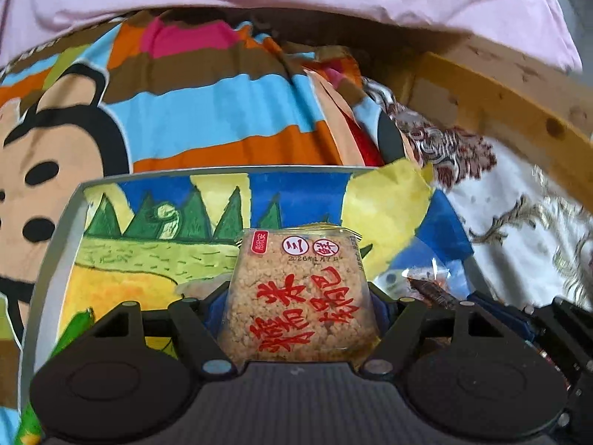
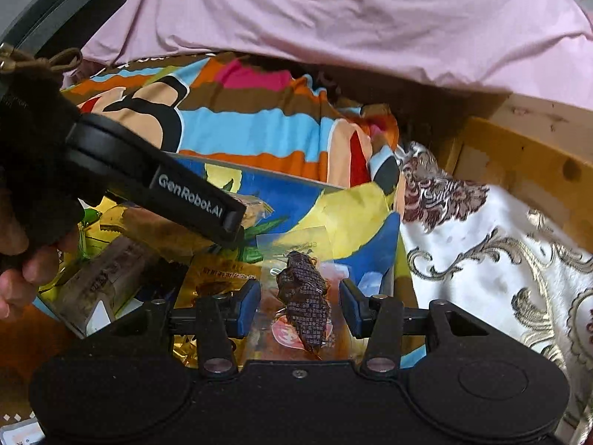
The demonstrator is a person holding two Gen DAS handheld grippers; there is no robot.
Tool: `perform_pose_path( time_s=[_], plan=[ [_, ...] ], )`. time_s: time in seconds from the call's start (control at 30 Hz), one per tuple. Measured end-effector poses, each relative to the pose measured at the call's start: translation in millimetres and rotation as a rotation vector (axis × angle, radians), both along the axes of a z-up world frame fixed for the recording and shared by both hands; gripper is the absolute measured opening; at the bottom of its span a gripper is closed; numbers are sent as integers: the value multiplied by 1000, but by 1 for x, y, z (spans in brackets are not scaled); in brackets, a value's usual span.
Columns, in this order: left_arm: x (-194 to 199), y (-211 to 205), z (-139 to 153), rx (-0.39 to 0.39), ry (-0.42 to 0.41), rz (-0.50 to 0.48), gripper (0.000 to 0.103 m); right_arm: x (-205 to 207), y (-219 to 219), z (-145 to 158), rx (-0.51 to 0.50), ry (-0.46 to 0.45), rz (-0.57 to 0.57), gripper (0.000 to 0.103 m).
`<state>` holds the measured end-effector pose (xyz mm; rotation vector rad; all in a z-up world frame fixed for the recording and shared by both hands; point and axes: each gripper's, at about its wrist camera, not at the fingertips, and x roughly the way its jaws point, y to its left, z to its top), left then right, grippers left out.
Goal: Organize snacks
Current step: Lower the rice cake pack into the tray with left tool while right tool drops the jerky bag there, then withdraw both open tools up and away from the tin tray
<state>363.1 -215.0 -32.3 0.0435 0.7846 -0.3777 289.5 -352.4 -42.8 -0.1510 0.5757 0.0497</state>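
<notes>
My left gripper point(image 1: 298, 296) is shut on a clear packet of golden rice crisp with red Chinese lettering point(image 1: 299, 293) and holds it above a grey box point(image 1: 55, 237) whose floor is a painted picture of green trees and yellow fields. My right gripper point(image 2: 299, 302) has its jaws apart around a clear packet holding a dark brown dried-meat piece point(image 2: 304, 300), which lies at the box's right end; whether the pads touch it I cannot tell. The same meat packet shows in the left wrist view point(image 1: 426, 285). The left gripper's body point(image 2: 155, 181) crosses the right wrist view.
More snack packets lie in the box: a gold foil one point(image 2: 218, 278), a long brown one point(image 2: 103, 278) and a yellowish one point(image 2: 163, 230). A striped cartoon blanket point(image 1: 185, 111), pink bedding point(image 2: 333, 18), a white-and-gold cloth point(image 2: 500, 259) and a wooden bed frame point(image 1: 500, 100) surround it.
</notes>
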Motion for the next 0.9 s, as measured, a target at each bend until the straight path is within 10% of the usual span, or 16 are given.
perform_pose_path(
  time_s=[0.4, 0.9],
  plan=[
    [-6, 4, 11, -32, -4, -2, 89, -5, -9, 8, 57, -29, -28, 74],
    [-75, 67, 73, -128, -214, 125, 102, -69, -13, 60, 151, -221, -64, 97]
  ],
)
